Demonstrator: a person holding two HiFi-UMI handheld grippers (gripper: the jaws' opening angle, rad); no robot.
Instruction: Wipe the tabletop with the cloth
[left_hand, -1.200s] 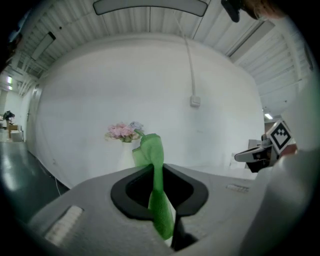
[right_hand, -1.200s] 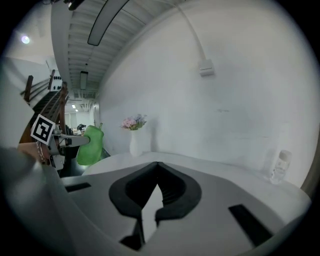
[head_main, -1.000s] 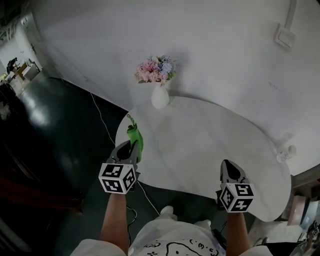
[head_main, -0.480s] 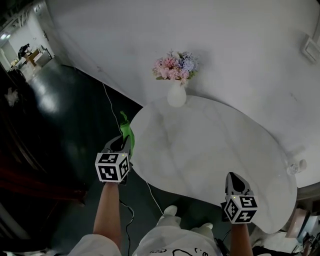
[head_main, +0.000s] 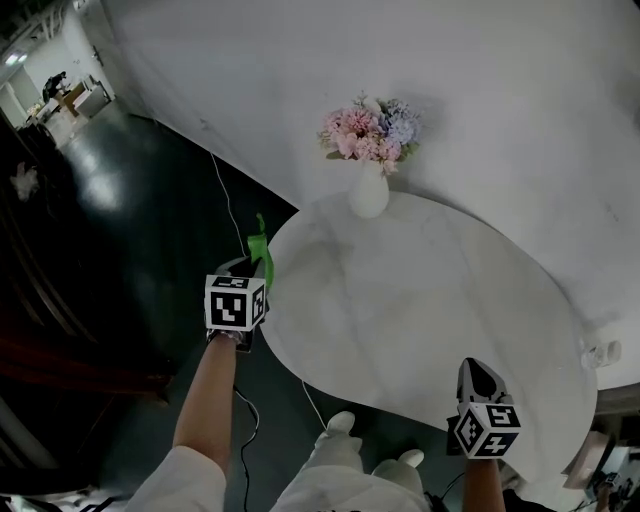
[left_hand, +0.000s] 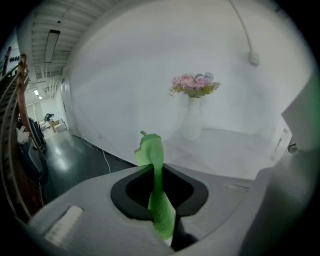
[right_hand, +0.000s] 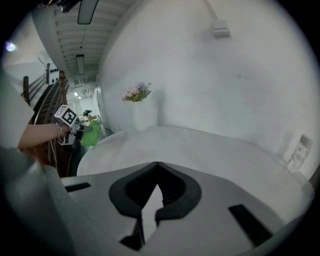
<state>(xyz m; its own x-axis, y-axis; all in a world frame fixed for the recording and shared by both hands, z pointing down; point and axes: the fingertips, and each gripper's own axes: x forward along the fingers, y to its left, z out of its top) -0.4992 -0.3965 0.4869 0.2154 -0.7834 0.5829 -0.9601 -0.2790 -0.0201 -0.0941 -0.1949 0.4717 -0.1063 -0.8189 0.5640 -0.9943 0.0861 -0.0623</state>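
Note:
A green cloth (head_main: 260, 250) is pinched in my left gripper (head_main: 256, 270), which is shut on it at the left rim of the white tabletop (head_main: 420, 300). In the left gripper view the cloth (left_hand: 151, 152) stands up between the jaws of the gripper (left_hand: 157, 169) and also hangs below them. It appears held above the table level. My right gripper (head_main: 478, 372) is at the table's near edge. In the right gripper view its jaws meet at the tips of the gripper (right_hand: 157, 165), with nothing between them, and the cloth (right_hand: 91, 135) shows far left.
A white vase (head_main: 369, 195) of pink and blue flowers (head_main: 372, 128) stands at the table's far edge by the wall. A small pale object (head_main: 598, 352) sits at the right rim. A cable (head_main: 226, 205) runs across the dark floor to the left.
My left gripper has carried the cloth leftward from over the table's left part to its rim. The head camera has swung, and the right gripper stays at the near edge.

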